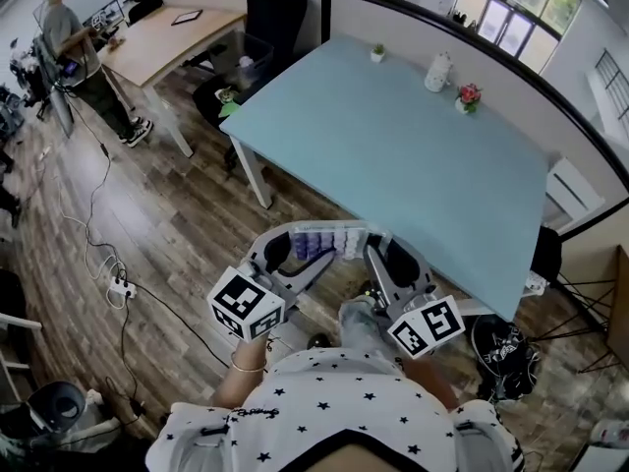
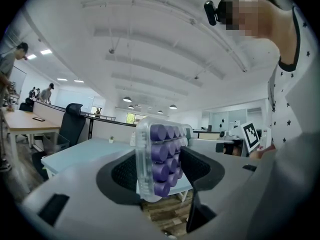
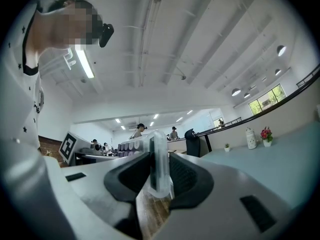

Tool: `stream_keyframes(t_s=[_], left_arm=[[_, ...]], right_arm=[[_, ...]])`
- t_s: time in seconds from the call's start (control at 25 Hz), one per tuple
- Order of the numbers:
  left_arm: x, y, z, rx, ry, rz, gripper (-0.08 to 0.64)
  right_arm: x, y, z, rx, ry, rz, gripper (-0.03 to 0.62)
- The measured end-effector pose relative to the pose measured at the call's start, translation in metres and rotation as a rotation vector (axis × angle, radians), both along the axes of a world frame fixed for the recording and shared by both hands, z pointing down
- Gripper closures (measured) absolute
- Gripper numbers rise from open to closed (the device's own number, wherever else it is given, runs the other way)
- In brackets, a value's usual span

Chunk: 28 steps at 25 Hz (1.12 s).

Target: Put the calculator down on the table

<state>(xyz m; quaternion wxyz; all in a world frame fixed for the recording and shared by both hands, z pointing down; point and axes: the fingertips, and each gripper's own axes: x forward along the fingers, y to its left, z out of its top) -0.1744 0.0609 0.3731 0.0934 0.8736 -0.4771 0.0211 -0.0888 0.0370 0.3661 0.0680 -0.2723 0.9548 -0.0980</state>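
Calculator, a clear plastic slab with round purple keys (image 1: 329, 241), hangs in the air over the brown wooden floor (image 1: 167, 224), carried level between both my tongs. My left tongs (image 2: 160, 170) pinch one end of it. My right tongs (image 3: 157, 176) pinch the other end, edge-on. The pale teal rectangular table (image 1: 413, 155) lies at twelve o'clock from the calculator, its near edge just beyond. At one o'clock, by the table's far edge, stand three containers:

- A small white pot (image 1: 377, 54) holds a green plant.
- A white jar (image 1: 437, 71) has contents I cannot see.
- A little pot (image 1: 469, 97) holds red flowers.
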Motion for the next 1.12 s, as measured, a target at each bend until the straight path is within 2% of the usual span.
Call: stream_keyframes(t_s=[0.32,0.8,1.12], left_arm=[[0.011,-0.061,0.006,-0.011,0.007,-0.012,0.304],[0.038,-0.173,0.020,-0.038,-0.008,0.027,0.304],[0.059,-0.229,0.021,-0.056,-0.010,0.041,0.304]], right_arm=[[0.011,-0.062,0.007,-0.014,-0.002,0.000,0.489],[0.039,-0.171,0.021,-0.037,-0.004,0.039,0.489],[0.060,-0.226,0.021,-0.048,0.005,0.051,0.489]])
